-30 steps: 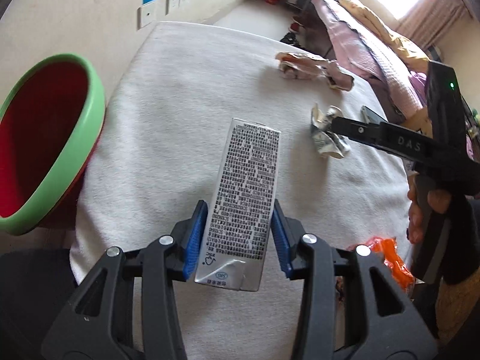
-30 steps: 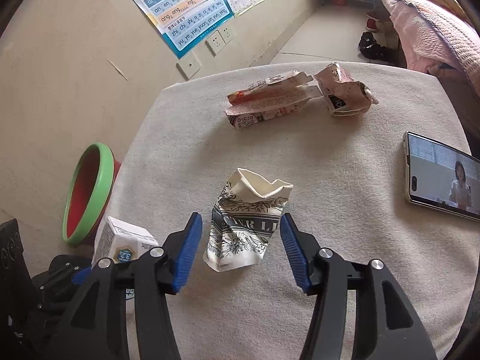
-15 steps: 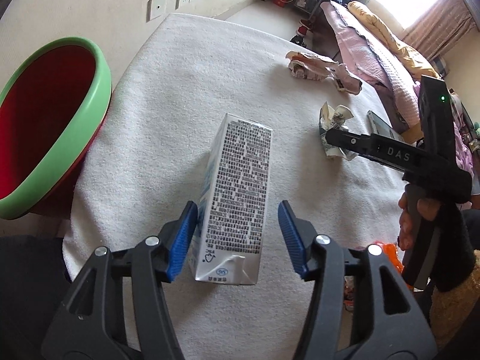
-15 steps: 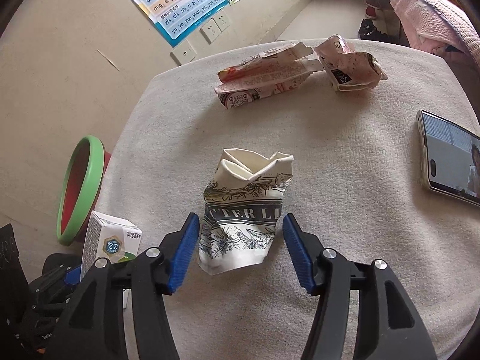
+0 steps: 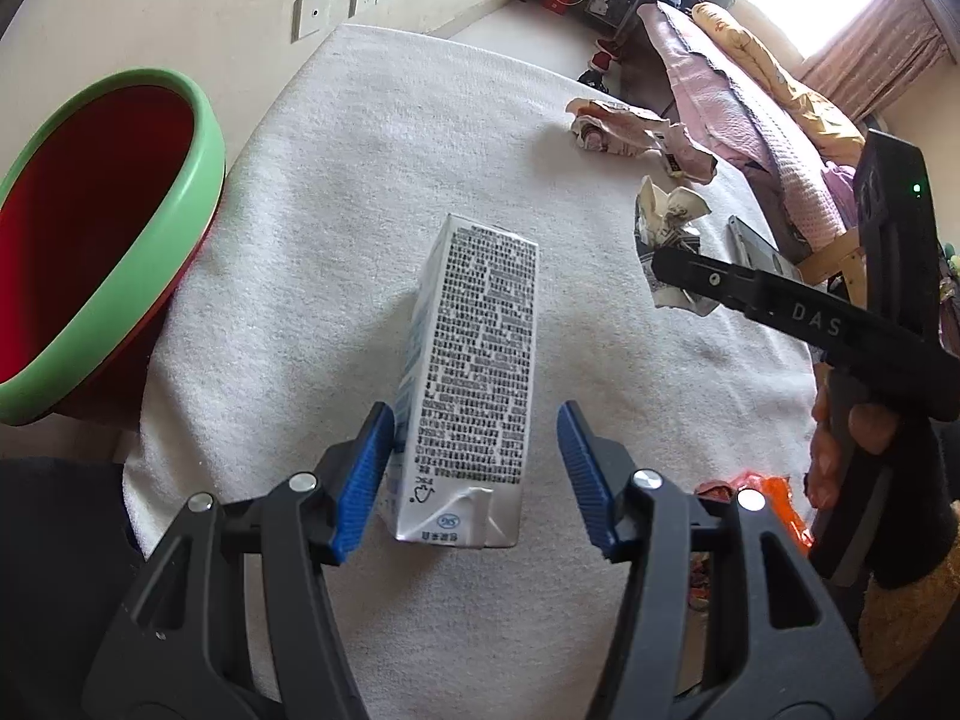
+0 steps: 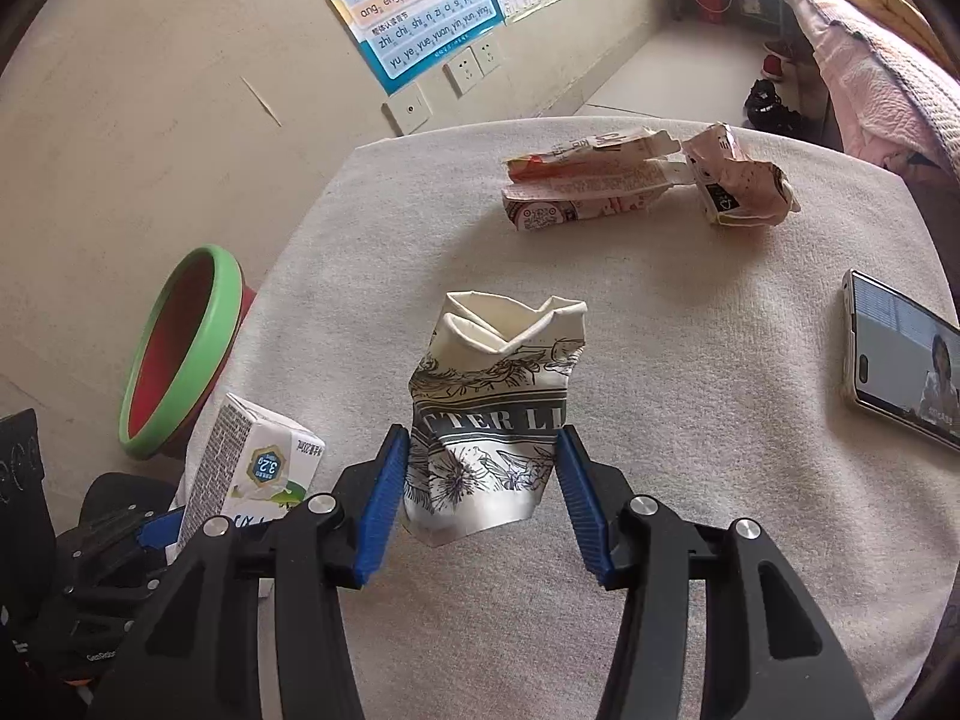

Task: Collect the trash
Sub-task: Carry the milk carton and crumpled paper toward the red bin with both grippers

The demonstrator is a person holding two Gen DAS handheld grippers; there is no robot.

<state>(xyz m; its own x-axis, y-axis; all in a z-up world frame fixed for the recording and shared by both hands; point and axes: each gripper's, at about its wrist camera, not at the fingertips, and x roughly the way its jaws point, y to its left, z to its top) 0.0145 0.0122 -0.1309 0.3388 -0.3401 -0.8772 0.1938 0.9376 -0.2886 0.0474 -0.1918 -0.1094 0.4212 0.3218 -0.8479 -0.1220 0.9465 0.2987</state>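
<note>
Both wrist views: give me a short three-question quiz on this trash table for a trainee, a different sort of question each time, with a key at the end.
1. True or false: the milk carton stands upright between the pads of the left tool.
2. What sits between the pads of the right tool? A) crushed paper cup B) spoon C) glass bottle
3. Fill in: the red bin beside the table has a ___ rim.

Key: 1 true; 2 A; 3 green.
</note>
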